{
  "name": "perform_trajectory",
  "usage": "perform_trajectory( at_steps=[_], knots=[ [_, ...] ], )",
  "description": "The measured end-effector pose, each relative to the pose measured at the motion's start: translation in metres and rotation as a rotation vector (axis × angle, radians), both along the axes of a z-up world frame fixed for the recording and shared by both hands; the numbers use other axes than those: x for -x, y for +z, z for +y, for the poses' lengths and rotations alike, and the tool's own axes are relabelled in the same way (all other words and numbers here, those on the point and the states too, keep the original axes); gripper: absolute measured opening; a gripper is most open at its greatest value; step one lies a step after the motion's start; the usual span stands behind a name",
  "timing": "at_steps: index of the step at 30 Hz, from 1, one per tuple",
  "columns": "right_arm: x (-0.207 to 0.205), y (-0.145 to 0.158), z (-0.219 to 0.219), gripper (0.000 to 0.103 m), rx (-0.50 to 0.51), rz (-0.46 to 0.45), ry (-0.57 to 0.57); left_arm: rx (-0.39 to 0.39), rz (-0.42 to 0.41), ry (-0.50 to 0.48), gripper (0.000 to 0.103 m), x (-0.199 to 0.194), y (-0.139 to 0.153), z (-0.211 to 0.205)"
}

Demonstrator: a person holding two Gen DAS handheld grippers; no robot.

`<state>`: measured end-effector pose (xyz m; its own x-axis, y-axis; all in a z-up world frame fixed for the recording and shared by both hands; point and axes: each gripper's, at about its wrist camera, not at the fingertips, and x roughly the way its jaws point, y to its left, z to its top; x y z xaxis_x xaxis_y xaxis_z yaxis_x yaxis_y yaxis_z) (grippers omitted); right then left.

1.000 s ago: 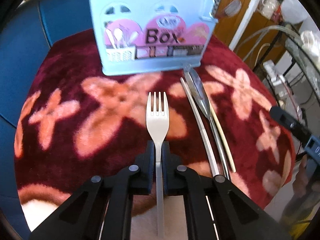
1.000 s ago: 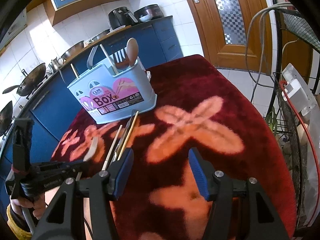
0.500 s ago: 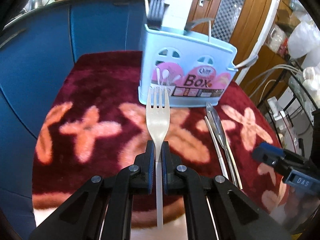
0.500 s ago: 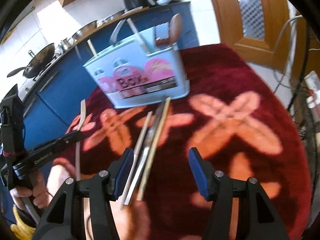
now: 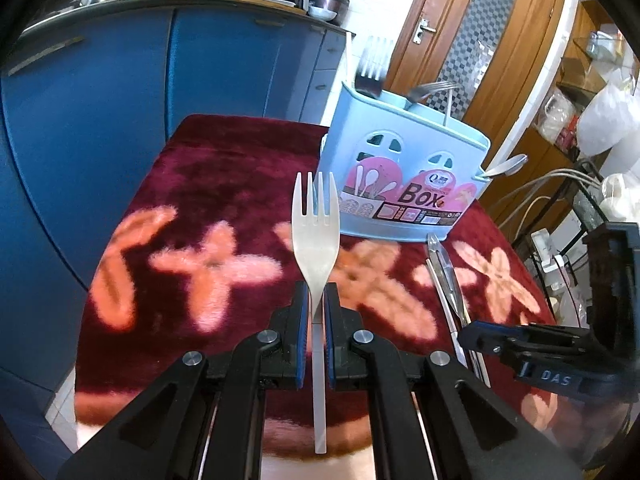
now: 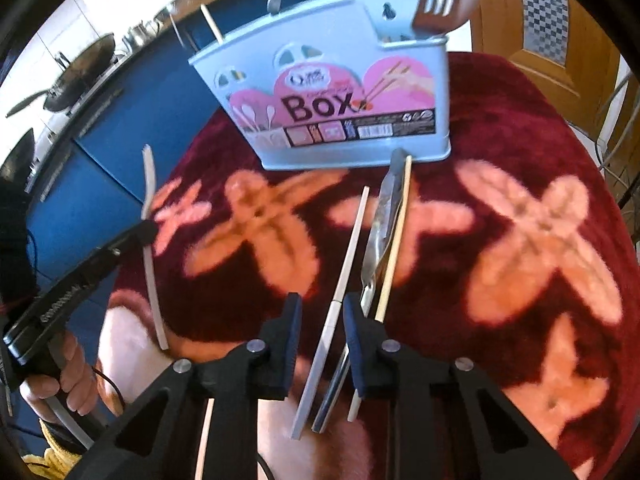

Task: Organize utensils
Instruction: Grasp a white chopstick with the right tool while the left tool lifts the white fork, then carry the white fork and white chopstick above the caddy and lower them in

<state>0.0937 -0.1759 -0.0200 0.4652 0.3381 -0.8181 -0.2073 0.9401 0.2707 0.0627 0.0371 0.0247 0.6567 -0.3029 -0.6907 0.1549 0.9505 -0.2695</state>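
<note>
White chopstick lies on counter, centre of right wrist frame, long axis running up toward blue box. Right hand-held gripper straddles its near end, jaws closing, not yet pinching. Left hand-held gripper pinches white fork, tines toward box, upper right.

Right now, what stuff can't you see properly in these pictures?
- Utensil holder, left wrist view: its front wall hides how the inside is divided and the handles standing in it.
- White fork, left wrist view: the closed left gripper covers part of its handle.
- Knife and chopsticks, right wrist view: their near ends are hidden behind the closing right gripper.
- Holder's label: small print is too blurred to read.
</note>
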Motion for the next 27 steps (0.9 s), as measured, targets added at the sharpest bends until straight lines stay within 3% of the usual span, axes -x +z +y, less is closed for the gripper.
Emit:
perform_trajectory(
  at_steps=[6, 14, 17, 22, 27],
  knots=[
    [-0.012, -0.007, 0.015, 0.023, 0.112, 0.041, 0.003, 0.034, -0.002, 0.005, 0.006, 0.002, -0.002, 0.009],
    [-0.037, -0.012, 0.017, 0.023, 0.113, 0.108, 0.02, 0.044, -0.007, -0.005, 0.006, 0.003, -0.002, 0.01],
    [-0.046, -0.014, 0.016, 0.022, 0.092, 0.144, 0.03, 0.042, -0.007, -0.007, 0.006, 0.003, -0.002, 0.01],
    [-0.052, -0.014, 0.007, 0.01, 0.055, 0.16, 0.035, 0.043, -0.01, -0.013, 0.006, 0.003, 0.001, 0.007],
    [-0.039, -0.001, -0.008, 0.007, -0.052, 0.084, 0.018, 0.053, -0.029, -0.019, 0.006, 0.005, 0.008, 0.003]
  ],
)
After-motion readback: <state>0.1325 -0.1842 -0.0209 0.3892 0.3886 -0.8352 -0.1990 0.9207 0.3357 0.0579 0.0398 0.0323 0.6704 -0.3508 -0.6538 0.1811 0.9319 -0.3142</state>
